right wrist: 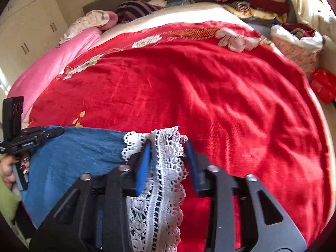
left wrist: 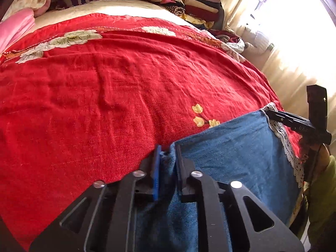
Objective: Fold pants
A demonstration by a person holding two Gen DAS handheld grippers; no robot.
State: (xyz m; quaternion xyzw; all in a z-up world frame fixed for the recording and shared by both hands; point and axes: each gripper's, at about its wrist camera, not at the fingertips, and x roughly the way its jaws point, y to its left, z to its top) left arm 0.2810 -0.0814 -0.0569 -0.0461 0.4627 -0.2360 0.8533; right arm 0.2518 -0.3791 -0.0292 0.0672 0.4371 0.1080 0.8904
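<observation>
The blue pants (left wrist: 231, 147) hang at about five o'clock in the left wrist view, held up by their top edge just above the near end of the red bedspread (left wrist: 105, 105), which covers the bed. The left claw (left wrist: 168, 163) is clamped on a bunched corner of the blue cloth, its fingers nearly together with the fabric squeezed between them. The right claw (right wrist: 168, 161) has the white lace trim (right wrist: 161, 189) at the other corner lying between its blue pads; the pads stand somewhat apart, so I cannot tell whether they truly grip it or the lace merely drapes there. Judging from this, folding has barely begun: the garment is stretched between the two claws and not yet laid flat, no crease shows, and every fold is left to do. A stack of folded clothes (left wrist: 189, 2) sits at one o'clock.
</observation>
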